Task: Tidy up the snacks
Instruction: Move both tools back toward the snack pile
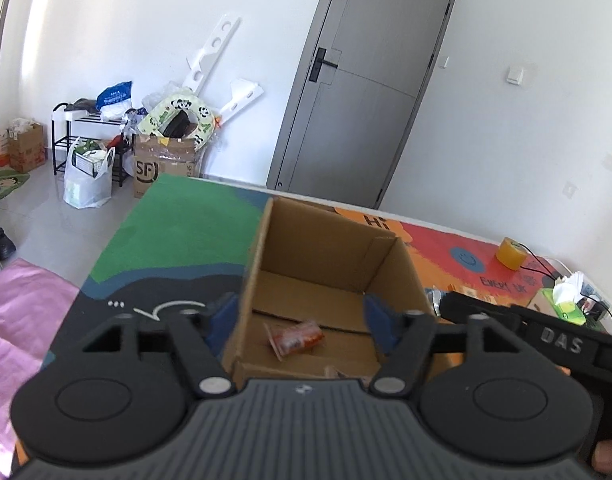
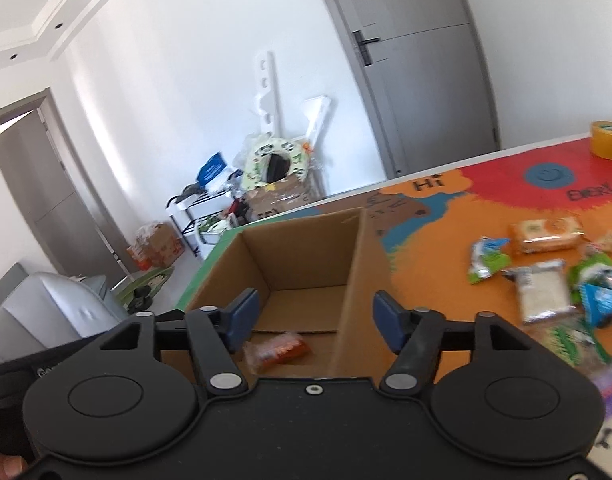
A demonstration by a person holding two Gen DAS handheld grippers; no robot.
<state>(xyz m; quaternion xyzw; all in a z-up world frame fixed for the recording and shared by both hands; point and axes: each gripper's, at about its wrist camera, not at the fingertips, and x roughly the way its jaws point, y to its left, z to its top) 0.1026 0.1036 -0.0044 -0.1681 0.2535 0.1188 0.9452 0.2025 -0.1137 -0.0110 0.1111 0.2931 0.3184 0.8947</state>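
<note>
An open cardboard box (image 1: 317, 240) stands on the colourful table mat; it also shows in the right wrist view (image 2: 302, 256). An orange-red snack packet (image 1: 296, 338) lies on the box floor, also visible in the right wrist view (image 2: 276, 350). My left gripper (image 1: 300, 316) is open and empty above the box's near edge. My right gripper (image 2: 315, 320) is open and empty over the box's right wall. Several loose snack packets (image 2: 545, 284) lie on the mat to the right of the box, among them an orange packet (image 2: 547, 234) and a green-white one (image 2: 487, 258).
A yellow tape roll (image 1: 510, 253) and a green tissue box (image 1: 561, 302) sit at the table's far right. The right gripper's body (image 1: 545, 330) reaches in beside the box. Boxes, bags and a black rack (image 1: 90, 148) stand on the floor by the wall.
</note>
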